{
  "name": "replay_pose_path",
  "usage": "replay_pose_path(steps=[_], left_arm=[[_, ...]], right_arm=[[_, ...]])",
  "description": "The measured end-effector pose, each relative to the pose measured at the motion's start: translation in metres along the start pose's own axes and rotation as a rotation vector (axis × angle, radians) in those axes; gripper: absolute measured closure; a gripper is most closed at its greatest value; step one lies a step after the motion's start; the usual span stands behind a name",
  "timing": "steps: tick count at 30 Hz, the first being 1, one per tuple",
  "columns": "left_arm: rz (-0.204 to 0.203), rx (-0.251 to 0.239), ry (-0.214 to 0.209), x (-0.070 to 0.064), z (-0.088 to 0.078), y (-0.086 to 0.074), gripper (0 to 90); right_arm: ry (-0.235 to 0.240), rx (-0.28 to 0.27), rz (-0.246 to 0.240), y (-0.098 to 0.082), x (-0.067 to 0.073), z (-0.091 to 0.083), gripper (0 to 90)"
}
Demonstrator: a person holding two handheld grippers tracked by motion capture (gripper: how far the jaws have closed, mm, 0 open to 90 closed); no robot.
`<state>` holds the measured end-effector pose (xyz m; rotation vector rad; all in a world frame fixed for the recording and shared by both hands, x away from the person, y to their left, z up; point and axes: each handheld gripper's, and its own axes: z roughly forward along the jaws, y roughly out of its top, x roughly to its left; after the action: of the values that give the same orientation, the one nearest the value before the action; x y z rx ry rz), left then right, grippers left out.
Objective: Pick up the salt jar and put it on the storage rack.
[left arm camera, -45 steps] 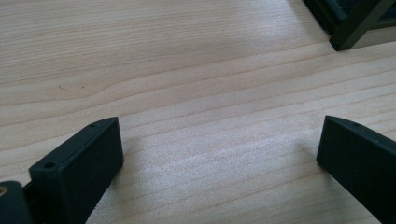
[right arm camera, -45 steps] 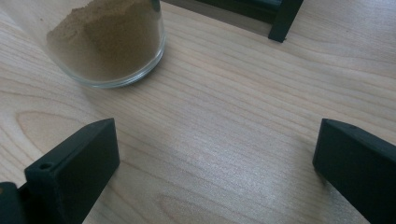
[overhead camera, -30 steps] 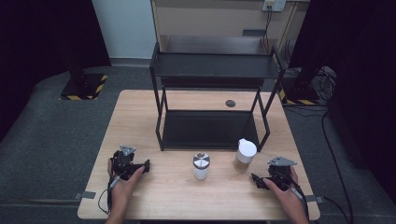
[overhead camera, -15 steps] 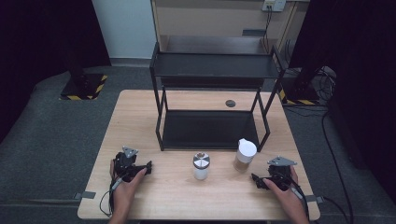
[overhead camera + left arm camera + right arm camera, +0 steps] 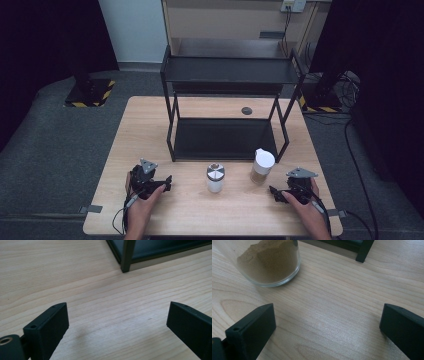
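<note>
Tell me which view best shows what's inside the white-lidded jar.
The right gripper view: the white-lidded jar stands close ahead of the open right gripper, its clear glass showing brown powder, though its lid is cut off. The high view shows the whole jar small, by the rack's front right leg.

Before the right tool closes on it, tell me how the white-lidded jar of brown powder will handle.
The jar has smooth clear glass walls, so probably slippery and breakable. It looks partly filled with powder, so likely fairly heavy. Standing upright and tall for its base, it might tip if pushed high.
</note>
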<state>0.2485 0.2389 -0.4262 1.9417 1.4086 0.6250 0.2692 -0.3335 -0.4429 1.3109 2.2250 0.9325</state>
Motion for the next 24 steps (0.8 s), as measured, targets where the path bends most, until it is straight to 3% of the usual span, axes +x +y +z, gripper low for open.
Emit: replay_pose_path(steps=[8, 24], left_arm=[[-0.006, -0.02, -0.05, -0.007, -0.008, 0.003, 3.0], [0.057, -0.055, -0.124, -0.031, -0.019, 0.009, 3.3]], right_arm=[[0.0, 0.0, 0.0, 0.0, 0.0, 0.0, 0.9], [0.001, 0.0, 0.0, 0.0, 0.0, 0.0, 0.9]])
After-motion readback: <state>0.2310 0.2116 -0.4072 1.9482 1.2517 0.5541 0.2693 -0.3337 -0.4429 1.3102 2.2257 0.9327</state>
